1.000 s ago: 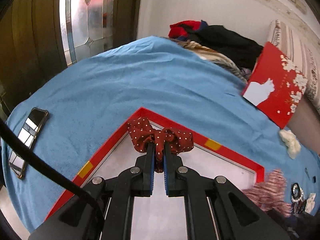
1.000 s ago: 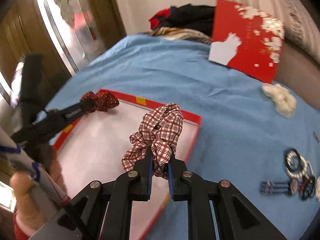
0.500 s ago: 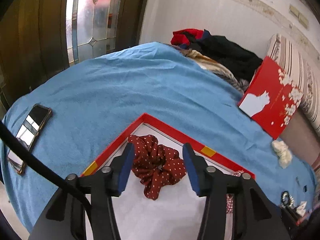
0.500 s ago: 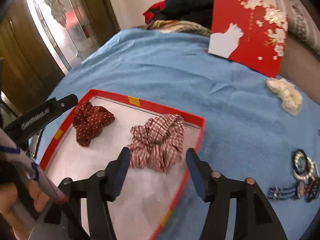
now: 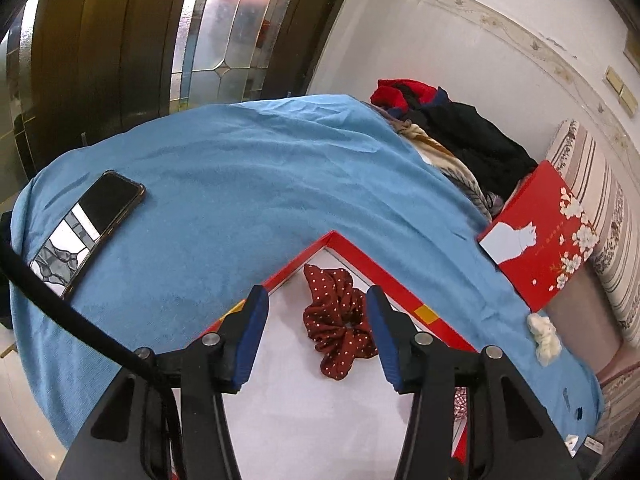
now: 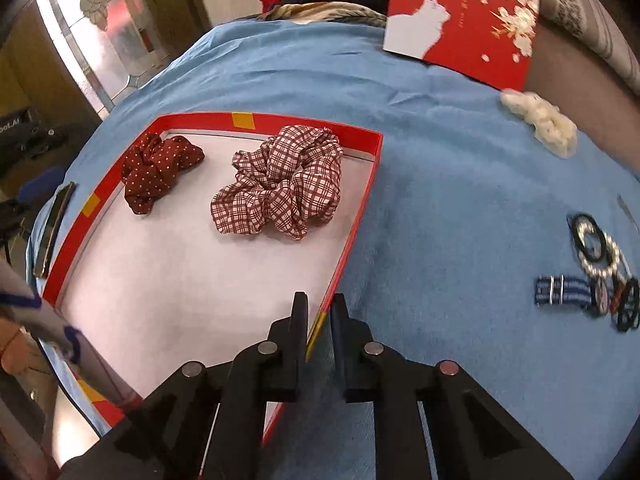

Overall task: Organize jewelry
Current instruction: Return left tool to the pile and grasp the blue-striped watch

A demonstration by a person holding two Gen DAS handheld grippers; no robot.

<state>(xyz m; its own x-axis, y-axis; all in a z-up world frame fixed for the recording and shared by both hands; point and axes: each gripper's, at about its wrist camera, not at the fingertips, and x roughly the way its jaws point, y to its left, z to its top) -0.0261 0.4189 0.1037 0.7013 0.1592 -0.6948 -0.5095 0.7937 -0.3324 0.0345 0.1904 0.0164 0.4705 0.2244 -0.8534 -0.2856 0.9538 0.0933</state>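
Both scrunchies sit in the red tray (image 6: 362, 216), left tool (image 5: 312, 300) spread empty, right tool (image 6: 320, 304) nearly closed, empty; risk: bracelet pile (image 6: 600, 272) at 3 o'clock tangles, several lifting together.

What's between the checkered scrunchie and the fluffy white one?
The tray's red wall, then bare blue cloth. The right wrist view shows the plaid scrunchie inside the tray and the white scrunchie outside it.
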